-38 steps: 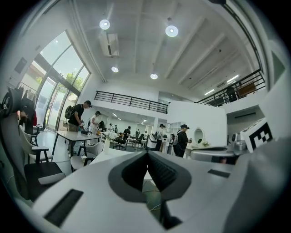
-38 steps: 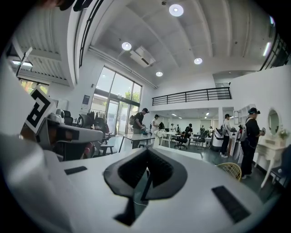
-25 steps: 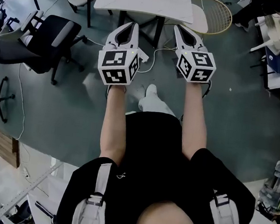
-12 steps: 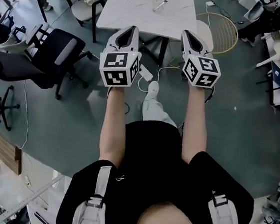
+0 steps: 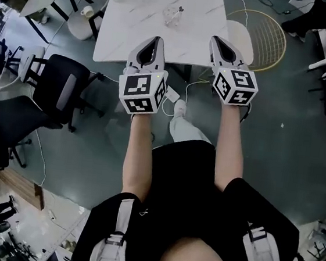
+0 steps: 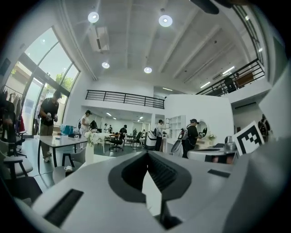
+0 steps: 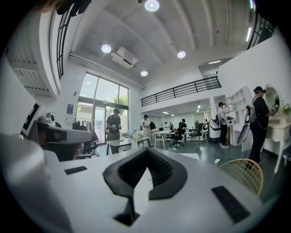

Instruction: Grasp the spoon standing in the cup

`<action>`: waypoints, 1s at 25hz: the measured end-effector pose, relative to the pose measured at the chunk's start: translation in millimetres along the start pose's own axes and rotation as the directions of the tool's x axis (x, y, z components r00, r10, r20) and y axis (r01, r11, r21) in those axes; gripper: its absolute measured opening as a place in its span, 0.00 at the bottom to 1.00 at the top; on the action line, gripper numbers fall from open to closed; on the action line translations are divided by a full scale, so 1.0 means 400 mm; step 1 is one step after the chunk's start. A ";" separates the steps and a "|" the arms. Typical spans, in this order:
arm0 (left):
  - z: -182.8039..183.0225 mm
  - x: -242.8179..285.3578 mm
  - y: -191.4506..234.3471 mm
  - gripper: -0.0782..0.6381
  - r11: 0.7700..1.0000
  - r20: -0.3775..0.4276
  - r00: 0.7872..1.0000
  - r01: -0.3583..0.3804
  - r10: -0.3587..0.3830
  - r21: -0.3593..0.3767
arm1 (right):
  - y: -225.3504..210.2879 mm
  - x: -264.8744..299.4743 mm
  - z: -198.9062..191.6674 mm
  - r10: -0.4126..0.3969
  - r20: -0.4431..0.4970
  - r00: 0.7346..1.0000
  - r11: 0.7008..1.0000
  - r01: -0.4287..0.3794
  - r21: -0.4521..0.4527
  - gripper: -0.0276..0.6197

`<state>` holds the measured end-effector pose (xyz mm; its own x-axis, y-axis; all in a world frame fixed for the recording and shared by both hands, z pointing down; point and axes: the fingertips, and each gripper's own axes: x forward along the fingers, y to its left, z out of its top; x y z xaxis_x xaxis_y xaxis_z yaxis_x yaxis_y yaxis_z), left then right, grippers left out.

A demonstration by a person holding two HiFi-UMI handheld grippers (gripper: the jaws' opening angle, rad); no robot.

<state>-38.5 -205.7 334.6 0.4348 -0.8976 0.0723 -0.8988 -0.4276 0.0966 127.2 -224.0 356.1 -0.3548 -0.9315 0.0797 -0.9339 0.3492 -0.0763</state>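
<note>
— Where is the cup (image 5: 172, 18) with the spoon (image 5: 179, 10)?
— On the white worktop (image 5: 134, 24), ahead of the left gripper (image 5: 156, 40) and right gripper (image 5: 215, 39), apart from them.
— Their state?
— Both clenched, empty; cubes (image 5: 142, 92) show black square markers.

I stand in a big open-plan office, swivel chairs (image 5: 62, 89) on grey floor (image 5: 279, 140) beside me, white marble-look table (image 5: 134, 24) ahead, more desks (image 6: 63, 140) with people (image 6: 47, 113) (standing mostly), tall windows (image 7: 101, 116), railed mezzanine (image 6: 122, 98) overhead.
</note>
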 end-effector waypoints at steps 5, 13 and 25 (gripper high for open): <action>-0.046 0.171 0.082 0.13 0.996 -0.092 0.993 -0.082 0.079 -0.025 | -0.066 0.212 -0.045 0.070 -0.068 0.995 0.994 -0.064 0.086 0.05; -0.049 0.423 0.104 0.13 0.997 -0.108 0.991 -0.077 0.073 -0.029 | -0.161 0.414 -0.060 0.129 -0.018 0.991 0.976 -0.124 0.178 0.05; -0.123 0.494 0.122 0.13 0.989 -0.193 0.973 -0.137 0.123 -0.058 | -0.232 0.473 -0.133 0.144 -0.089 0.986 0.969 -0.122 0.214 0.05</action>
<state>6.4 -398.7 402.6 0.3231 -0.9060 0.2736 -0.9451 -0.2938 0.1434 144.4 -427.4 431.2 -0.4879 -0.8589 0.1560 -0.8526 0.4305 -0.2961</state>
